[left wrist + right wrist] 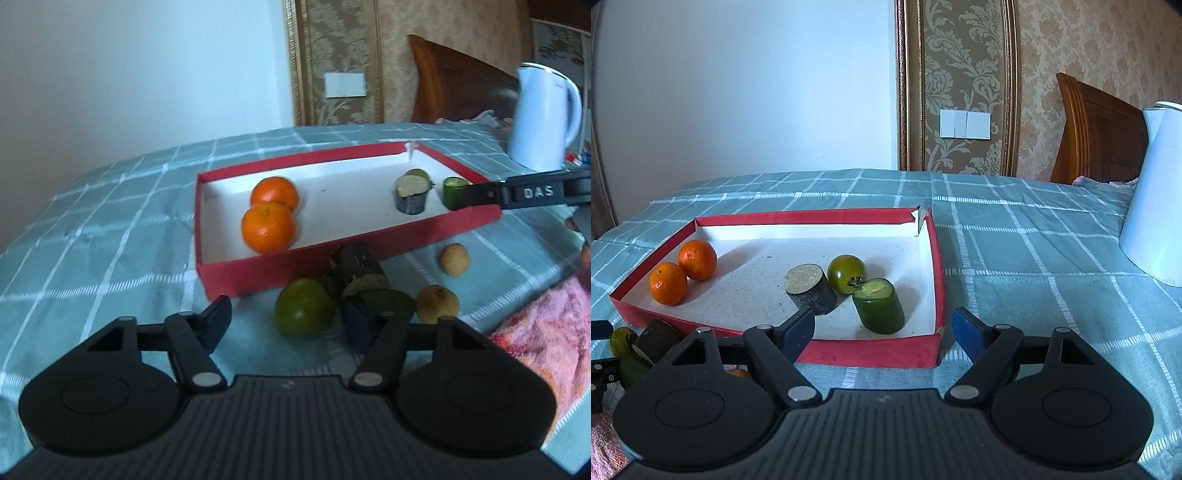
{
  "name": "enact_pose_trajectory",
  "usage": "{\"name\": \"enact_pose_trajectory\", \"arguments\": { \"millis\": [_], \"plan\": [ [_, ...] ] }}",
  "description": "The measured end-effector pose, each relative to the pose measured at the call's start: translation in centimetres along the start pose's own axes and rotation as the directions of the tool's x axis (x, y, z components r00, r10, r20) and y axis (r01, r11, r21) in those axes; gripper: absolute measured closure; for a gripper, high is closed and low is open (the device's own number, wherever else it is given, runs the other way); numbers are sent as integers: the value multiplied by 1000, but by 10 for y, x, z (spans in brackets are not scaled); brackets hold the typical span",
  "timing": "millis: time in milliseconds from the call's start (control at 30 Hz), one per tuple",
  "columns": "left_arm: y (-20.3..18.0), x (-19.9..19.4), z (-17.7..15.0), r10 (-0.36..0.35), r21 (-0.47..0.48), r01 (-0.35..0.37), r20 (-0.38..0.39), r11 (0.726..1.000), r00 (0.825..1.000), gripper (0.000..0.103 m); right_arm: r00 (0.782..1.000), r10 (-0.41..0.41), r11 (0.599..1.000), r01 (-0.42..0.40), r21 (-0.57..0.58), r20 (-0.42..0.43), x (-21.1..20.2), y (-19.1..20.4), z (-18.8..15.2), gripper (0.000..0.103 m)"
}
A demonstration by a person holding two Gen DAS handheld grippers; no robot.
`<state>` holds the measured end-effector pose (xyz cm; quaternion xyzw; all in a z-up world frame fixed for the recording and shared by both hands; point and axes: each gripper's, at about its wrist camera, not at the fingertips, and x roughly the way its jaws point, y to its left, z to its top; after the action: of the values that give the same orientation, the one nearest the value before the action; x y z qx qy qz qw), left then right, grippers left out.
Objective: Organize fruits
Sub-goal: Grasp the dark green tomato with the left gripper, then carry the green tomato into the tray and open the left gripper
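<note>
Green fruit (303,307) between left tool (286,322) fingers – untouched, red box (295,267) beyond

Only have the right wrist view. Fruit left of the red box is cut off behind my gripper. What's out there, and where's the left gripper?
Observer: In the left wrist view, a green round fruit lies outside the red box, between the open fingers of the left gripper.
Operator: Other loose fruit I can't see?
Observer: Yes. A small tan fruit sits beside the box's near wall, and a second tan fruit lies closer to the left gripper.
</note>
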<state>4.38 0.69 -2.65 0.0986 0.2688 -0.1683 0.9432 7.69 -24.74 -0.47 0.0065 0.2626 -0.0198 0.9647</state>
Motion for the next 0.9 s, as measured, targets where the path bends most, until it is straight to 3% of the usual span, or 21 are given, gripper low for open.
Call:
{"name": "enact_pose_trajectory", "arguments": {
  "millis": [133,167,367,567,767,900],
  "plan": [
    [-4,0,3,-38,46,38,-5,998,999,60,1000,-8,1000,8,-1,2,0,0,0,19],
    [-3,1,3,-59,44,60,-12,997,998,69,1000,-8,1000,8,0,2,0,0,0,19],
    [-7,-2,-1,-44,51,44,5,998,999,72,1000,-9,1000,9,-1,3,-1,-1,0,18],
    [-1,-15,1,-24,-30,25,41,999,999,72,1000,-11,1000,11,-1,3,0,0,0,17],
    [-1,-26,23,-27,-59,33,98,998,995,72,1000,-13,1000,13,1,4,-1,-1,0,17],
    [-7,-12,44,-13,-62,19,103,998,995,72,1000,-14,1000,14,2,5,-1,-2,0,17]
  ]
}}
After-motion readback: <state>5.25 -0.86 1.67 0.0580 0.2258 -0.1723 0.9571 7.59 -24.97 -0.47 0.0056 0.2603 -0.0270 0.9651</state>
